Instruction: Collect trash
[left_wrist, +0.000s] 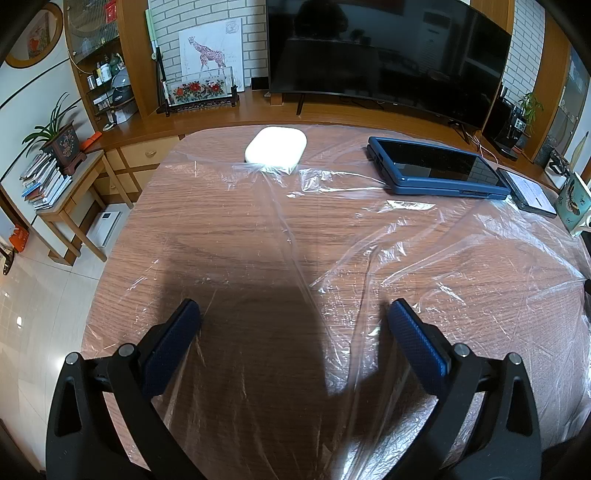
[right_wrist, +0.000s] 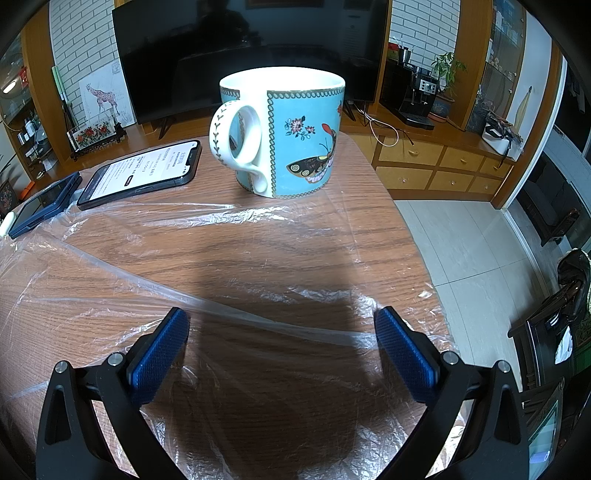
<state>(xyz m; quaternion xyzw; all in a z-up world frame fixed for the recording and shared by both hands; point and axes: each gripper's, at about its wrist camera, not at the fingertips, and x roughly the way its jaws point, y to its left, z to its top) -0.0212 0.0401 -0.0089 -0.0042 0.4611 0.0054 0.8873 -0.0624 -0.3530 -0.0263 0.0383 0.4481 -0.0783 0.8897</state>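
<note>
A clear, crinkled plastic sheet (left_wrist: 369, 258) lies spread flat over the wooden table (left_wrist: 221, 221); it also shows in the right wrist view (right_wrist: 258, 295). My left gripper (left_wrist: 293, 314) is open and empty, just above the sheet near the table's front edge. My right gripper (right_wrist: 282, 325) is open and empty, low over the sheet's right part, with a fold of plastic running between its fingers.
A white case (left_wrist: 276, 144), a blue-cased tablet (left_wrist: 439, 166) and a black phone (right_wrist: 142, 171) lie at the table's far side. A blue butterfly mug (right_wrist: 280, 133) stands ahead of my right gripper. The table's right edge (right_wrist: 417, 236) drops to tiled floor.
</note>
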